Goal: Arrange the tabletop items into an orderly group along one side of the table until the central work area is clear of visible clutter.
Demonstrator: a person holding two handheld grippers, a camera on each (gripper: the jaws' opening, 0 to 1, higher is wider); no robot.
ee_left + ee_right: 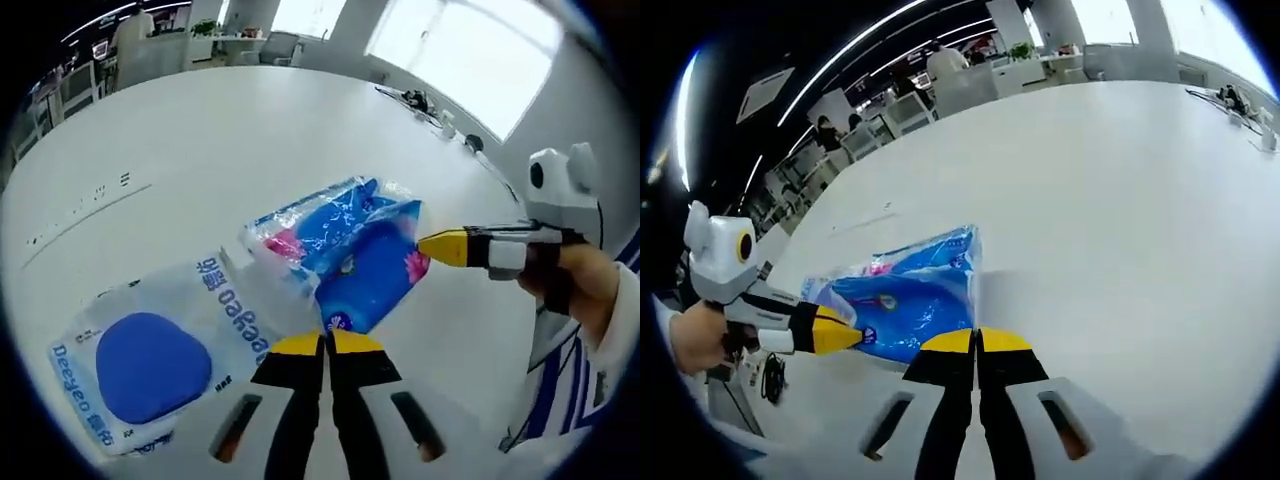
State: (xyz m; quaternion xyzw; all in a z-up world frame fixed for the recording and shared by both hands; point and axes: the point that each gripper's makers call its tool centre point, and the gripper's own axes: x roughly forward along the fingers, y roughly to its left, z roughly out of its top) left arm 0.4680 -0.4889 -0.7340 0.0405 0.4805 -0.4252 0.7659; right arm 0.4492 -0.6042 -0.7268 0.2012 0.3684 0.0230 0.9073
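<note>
Gripping the blue tissue pack [365,262] at opposite ends, both tongs stand closed on its wrapper: the left tongs [325,343] pinch its near corner, the right tongs [440,247] its far-side edge. The pack's long axis runs between the two tips, above the white surface [250,140]. Just left of the pack lies a clear bag with a blue pad [150,365].
</note>
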